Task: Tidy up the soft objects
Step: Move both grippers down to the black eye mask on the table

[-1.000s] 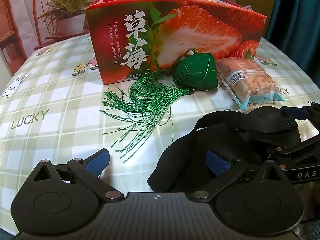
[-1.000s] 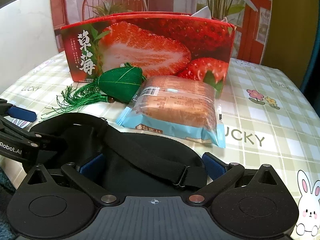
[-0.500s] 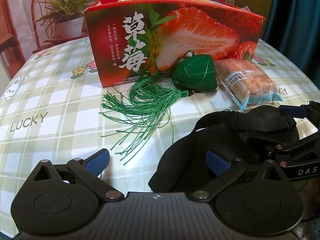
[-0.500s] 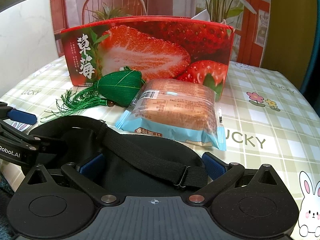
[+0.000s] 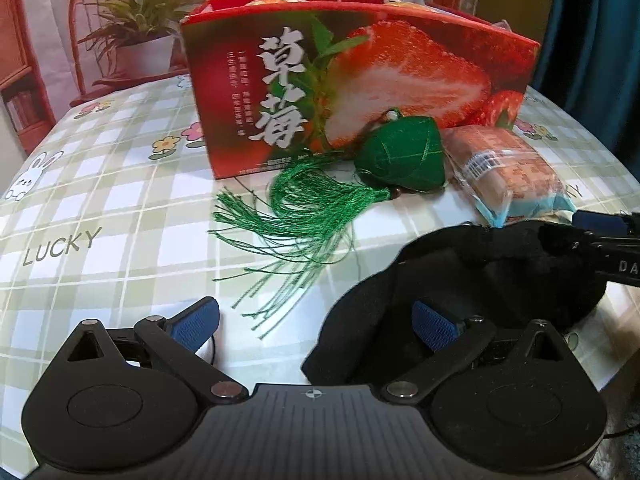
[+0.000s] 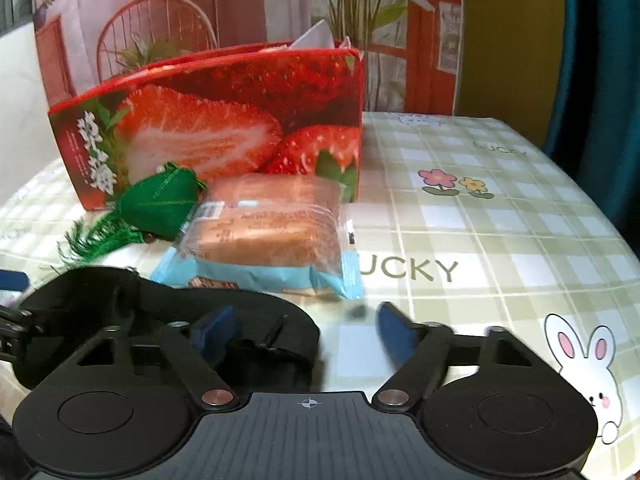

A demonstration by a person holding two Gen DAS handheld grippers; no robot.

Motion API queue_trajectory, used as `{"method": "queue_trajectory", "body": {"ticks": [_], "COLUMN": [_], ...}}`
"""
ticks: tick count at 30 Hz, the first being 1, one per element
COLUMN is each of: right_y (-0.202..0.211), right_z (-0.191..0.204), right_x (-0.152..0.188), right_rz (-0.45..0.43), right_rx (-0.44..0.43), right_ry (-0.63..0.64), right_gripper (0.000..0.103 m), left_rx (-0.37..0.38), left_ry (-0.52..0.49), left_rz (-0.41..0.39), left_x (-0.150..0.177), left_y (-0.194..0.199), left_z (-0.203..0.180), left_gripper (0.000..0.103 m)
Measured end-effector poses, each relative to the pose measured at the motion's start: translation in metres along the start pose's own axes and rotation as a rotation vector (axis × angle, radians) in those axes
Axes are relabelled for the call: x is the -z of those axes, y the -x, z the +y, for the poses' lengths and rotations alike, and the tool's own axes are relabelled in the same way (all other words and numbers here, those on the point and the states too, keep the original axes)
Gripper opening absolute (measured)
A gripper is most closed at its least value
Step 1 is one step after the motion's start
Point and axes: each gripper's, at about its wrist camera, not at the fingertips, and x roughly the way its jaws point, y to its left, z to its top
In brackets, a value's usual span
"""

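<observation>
Sitting spread near the front edge of the checked cloth (image 5: 100,208), left gripper (image 5: 316,320) with nothing pinched: bare cloth under the left pad, right pad over the rim of the black mask (image 5: 480,280). Further in, green tassel (image 5: 304,216) fanned loose across the cloth, its sachet (image 5: 404,156) resting against the strawberry box (image 5: 360,84). Just right of the sachet, wrapped cake (image 6: 268,232), touching or nearly touching the far edge of the mask. Rightmost, right gripper (image 6: 304,332) with jaws closing, left pad over the strap (image 6: 260,320) and mask, right pad out over bare cloth, no firm pinch visible yet. Likely trouble: closing on only the strap or a thin fold, leaving the mask to dangle or slip out on lifting; dragging the limp fabric into the cake and shoving it; snagging tassel threads if the mask sweeps left; catching the mask on the left gripper's right finger.
</observation>
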Motion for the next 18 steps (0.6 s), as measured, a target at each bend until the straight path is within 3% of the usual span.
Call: {"method": "queue_trajectory", "body": {"ticks": [4, 12, 18], "right_y": [0.003, 0.02, 0.034], "right_z": [-0.005, -0.006, 0.004], "right_x": [-0.002, -0.008, 0.0], "right_rz": [-0.004, -0.006, 0.048], "right_rx": [-0.013, -0.035, -0.077], "right_ry": [-0.037, -0.049, -0.005], "right_gripper": [0.051, 0.052, 0.054], "left_rx": [-0.059, -0.09, -0.089], "left_ry": [0.076, 0.115, 0.127], "left_rz": [-0.007, -0.004, 0.007], "left_x": [-0.001, -0.004, -0.001], "left_y": [-0.003, -0.004, -0.002], "left_z": [0.012, 0.013, 0.012], "left_gripper": [0.103, 0.103, 0.103]}}
